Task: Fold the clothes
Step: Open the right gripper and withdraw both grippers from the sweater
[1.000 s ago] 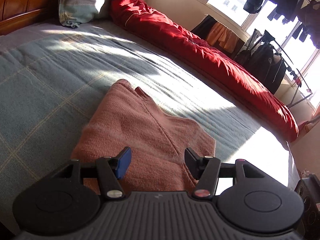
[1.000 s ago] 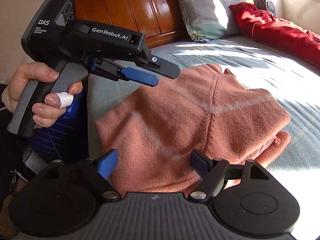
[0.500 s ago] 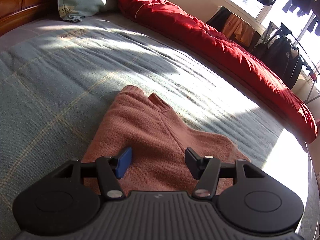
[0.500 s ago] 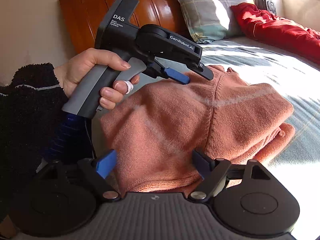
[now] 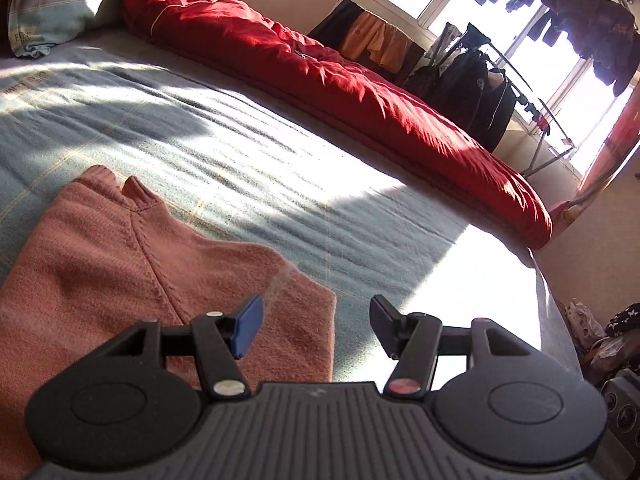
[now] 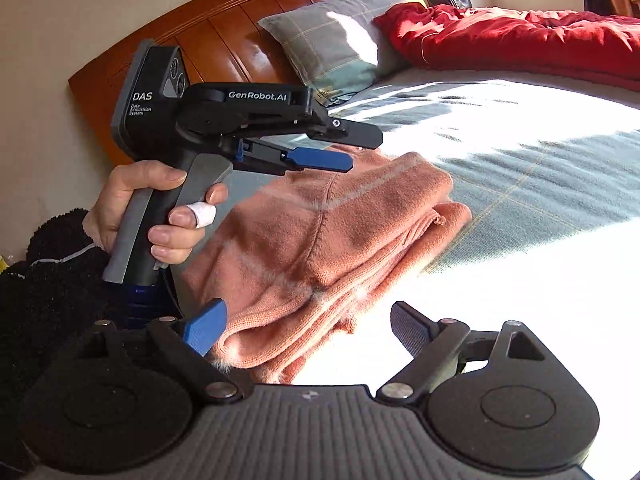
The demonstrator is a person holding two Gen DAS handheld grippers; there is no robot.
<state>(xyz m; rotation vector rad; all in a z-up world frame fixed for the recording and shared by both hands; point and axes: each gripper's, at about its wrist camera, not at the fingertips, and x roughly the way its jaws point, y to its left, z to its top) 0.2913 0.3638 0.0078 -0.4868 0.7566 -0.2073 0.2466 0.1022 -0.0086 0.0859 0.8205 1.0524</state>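
Note:
A salmon-pink knitted sweater (image 5: 120, 264) lies folded on the blue-grey checked bed cover (image 5: 240, 160). My left gripper (image 5: 316, 326) hovers open over the sweater's near right corner, nothing between its fingers. In the right wrist view a hand holds that left gripper (image 6: 362, 150) level above the sweater's (image 6: 340, 232) far edge, near the collar. My right gripper (image 6: 308, 324) is low at the sweater's near folded edge. Its jaws are opening wide. The stacked layers lie between and below the fingers, and the pads do not press on them.
A red duvet (image 5: 340, 80) runs along the far side of the bed. A checked pillow (image 6: 340, 40) leans on the wooden headboard (image 6: 224, 28). A drying rack with dark clothes (image 5: 480, 80) stands by the window. The bed's edge (image 5: 552, 300) drops off at the right.
The left gripper slid right, so the sweater now sits left of its fingers. The right gripper's jaws spread wider. In the right wrist view the left gripper levelled out above the collar.

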